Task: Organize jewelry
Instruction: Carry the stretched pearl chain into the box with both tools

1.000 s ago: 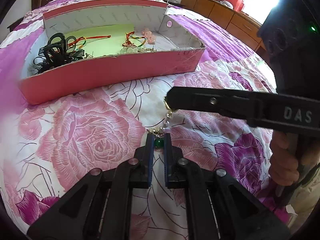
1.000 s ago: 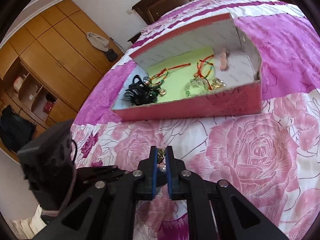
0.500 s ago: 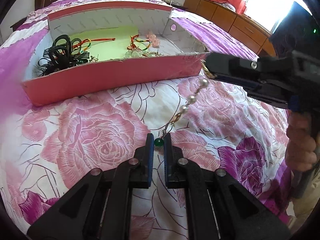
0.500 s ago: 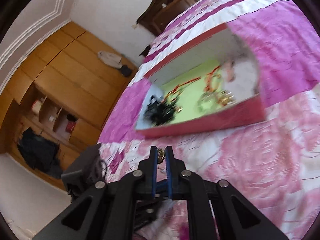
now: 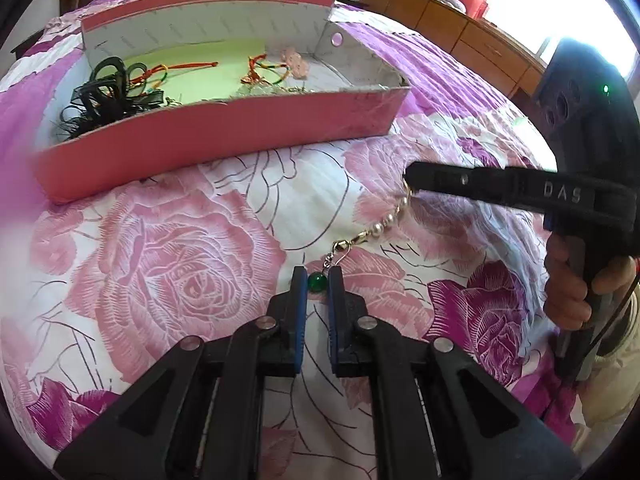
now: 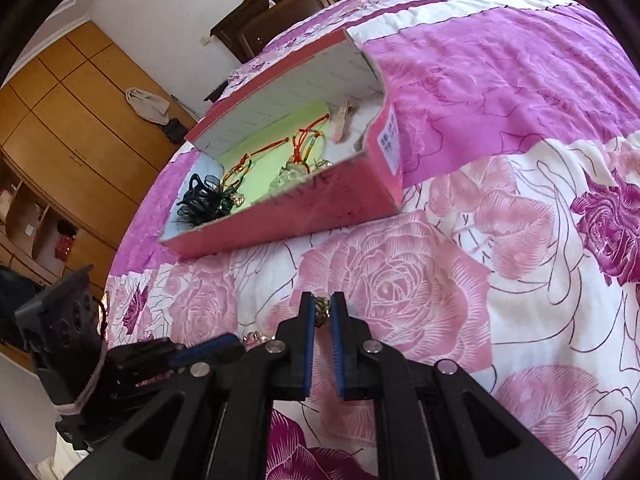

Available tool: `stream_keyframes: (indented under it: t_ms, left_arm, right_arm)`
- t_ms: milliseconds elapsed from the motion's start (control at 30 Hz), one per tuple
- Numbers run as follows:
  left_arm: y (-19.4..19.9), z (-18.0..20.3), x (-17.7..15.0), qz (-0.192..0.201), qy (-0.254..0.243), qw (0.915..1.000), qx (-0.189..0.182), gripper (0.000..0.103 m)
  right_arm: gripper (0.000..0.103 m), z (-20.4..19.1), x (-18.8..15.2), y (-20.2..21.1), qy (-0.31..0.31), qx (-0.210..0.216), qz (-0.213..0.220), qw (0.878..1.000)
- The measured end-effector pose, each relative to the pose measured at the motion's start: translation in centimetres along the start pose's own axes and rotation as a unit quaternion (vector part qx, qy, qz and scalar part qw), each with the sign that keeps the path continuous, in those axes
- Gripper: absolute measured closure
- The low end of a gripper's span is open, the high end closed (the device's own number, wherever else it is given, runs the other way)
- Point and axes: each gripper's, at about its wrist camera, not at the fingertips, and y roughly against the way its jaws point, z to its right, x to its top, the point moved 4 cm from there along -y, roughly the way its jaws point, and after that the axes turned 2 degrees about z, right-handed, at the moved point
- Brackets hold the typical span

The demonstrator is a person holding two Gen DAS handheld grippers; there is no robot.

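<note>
In front of the pink box (image 5: 224,136), the left tool (image 5: 317,280) and right tool (image 6: 323,308) each grip an end of one bead chain (image 5: 384,226).

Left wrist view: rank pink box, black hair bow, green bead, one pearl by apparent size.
1. pink box, largest by far
2. black hair bow, lying inside the box
3. green bead, clamped in the left gripper
4. pearl; it sits farther from the camera than the bead, so true order is unsure.
</note>
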Motion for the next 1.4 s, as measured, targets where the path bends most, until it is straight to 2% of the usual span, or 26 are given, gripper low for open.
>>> stream_keyframes:
  t_ms: [267,500,800,1100,1400]
  left_arm:
    - [-0.2,0.7,-0.3,-0.013,-0.014,0.9998,-0.004,0.096]
    - [-0.8,1.0,0.0,-0.013,-0.03,0.9995,0.0,0.103]
    - [2.1,0.6,2.0,0.059,-0.019,0.9977,0.027,0.103]
    - [5.3,-0.5,4.8,0.144,0.009,0.9885,0.044,0.103]
    - [5.9,-2.9,7.4,0.172,0.03,0.9832,0.054,0.103]
  right_arm:
    - [0.093,-0.8,0.2,1.1,0.007,0.019,0.02,1.0]
    - [0.093,-1.5,0.3,1.2,0.017,0.026,0.022,0.999]
    - [0.093,-1.8,0.9,2.3,0.026,0.014,0.044,0.999]
    - [0.093,-3.6,2.0,2.8,0.054,0.004,0.07,0.996]
    - [0.093,-6.1,4.8,1.8,0.086,0.001,0.099,0.991]
